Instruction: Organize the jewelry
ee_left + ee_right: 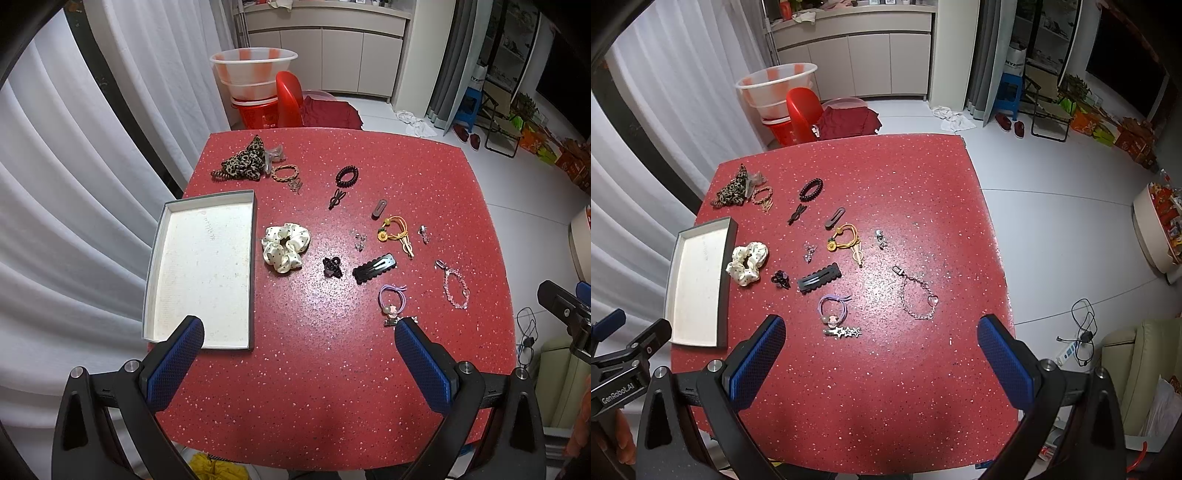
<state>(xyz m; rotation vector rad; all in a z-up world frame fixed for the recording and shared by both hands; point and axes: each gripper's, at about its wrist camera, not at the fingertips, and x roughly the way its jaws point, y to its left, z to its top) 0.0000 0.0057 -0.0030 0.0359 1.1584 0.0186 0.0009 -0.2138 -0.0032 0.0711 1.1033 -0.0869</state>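
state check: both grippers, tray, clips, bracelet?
left hand-held gripper: open, holds nothing, above the table
right hand-held gripper: open, holds nothing
box tray: open top, nothing inside
black snap clip: closed, flat on the table
beaded bracelet: lying in a loop
cream scrunchie: on the table, beside the tray

Beyond the far edge of the red speckled bench (pixel 424 177) stands a red chair (pixel 288 98) with a dark red cloth (pixel 847 122) on its seat. A translucent white basin (pixel 253 68) sits on a red bucket (pixel 256 114) beside white curtains (pixel 74 184). A blue stool (pixel 1008 94), red slippers (pixel 1010 125), a folding chair (pixel 1049 107) and a power strip with cable (pixel 1078 339) occupy the floor.
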